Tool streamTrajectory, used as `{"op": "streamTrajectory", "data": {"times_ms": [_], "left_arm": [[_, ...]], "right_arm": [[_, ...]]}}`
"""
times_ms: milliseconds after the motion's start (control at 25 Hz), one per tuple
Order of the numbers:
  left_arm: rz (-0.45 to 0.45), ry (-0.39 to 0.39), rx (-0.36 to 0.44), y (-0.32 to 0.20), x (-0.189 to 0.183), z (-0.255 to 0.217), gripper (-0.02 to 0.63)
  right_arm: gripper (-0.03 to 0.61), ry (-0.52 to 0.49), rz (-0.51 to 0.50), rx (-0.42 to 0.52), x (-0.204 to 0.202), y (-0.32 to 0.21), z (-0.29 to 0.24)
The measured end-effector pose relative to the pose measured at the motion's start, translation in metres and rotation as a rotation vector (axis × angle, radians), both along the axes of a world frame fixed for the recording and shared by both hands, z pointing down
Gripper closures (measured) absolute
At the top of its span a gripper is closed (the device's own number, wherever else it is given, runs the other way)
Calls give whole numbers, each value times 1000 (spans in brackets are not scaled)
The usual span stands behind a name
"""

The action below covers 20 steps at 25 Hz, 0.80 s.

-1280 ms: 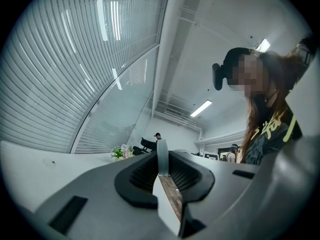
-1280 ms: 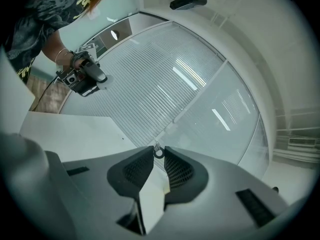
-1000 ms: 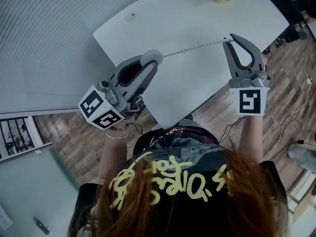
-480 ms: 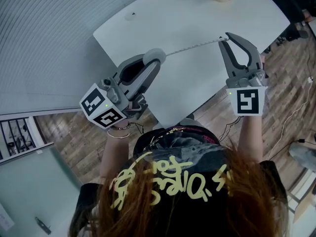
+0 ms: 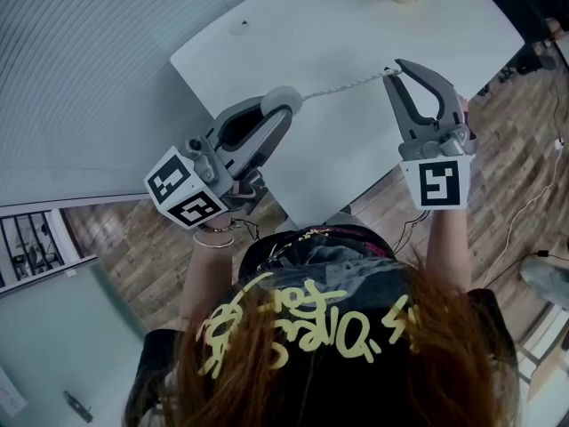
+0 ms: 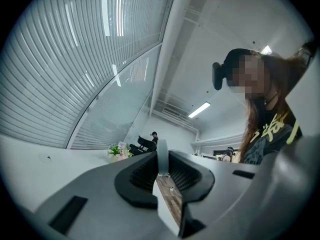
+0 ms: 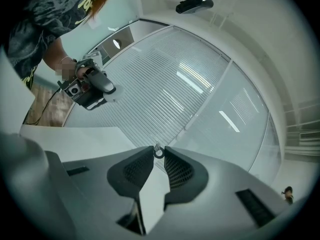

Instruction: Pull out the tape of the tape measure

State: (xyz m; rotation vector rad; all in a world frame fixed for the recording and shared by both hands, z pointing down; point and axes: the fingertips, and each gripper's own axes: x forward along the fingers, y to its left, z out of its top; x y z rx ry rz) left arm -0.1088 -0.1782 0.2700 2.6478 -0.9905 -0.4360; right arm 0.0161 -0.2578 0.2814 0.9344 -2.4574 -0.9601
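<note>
White table [image 5: 356, 25] below: L gripper [image 5: 279, 110] angled up-right, fingers clamping grey tape measure [image 5: 284, 97]; R gripper [image 5: 392, 72] pointing away, fingers pinching tape [image 5: 347, 84] end; tape straight between them, above table.

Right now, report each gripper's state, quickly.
Left gripper: closed on the tape measure case.
Right gripper: closed on the tape's end ring.

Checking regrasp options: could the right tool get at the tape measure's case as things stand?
Probably not: the right tool is shut on the end ring, so it is busy, and the case sits clamped in the left tool with little bare. Only the tape spans the gap.
</note>
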Motion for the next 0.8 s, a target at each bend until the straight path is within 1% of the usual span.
{"op": "streamTrajectory", "data": {"times_ms": [120, 480, 800], "left_arm": [[2, 11, -4, 0, -8, 0, 558], [29, 21, -2, 4, -21, -2, 558], [63, 47, -12, 10, -36, -1, 558]], "right_arm": [[509, 3, -4, -12, -8, 2, 2], [509, 6, -14, -4, -33, 10, -2], [509, 19, -28, -15, -58, 29, 3]]}}
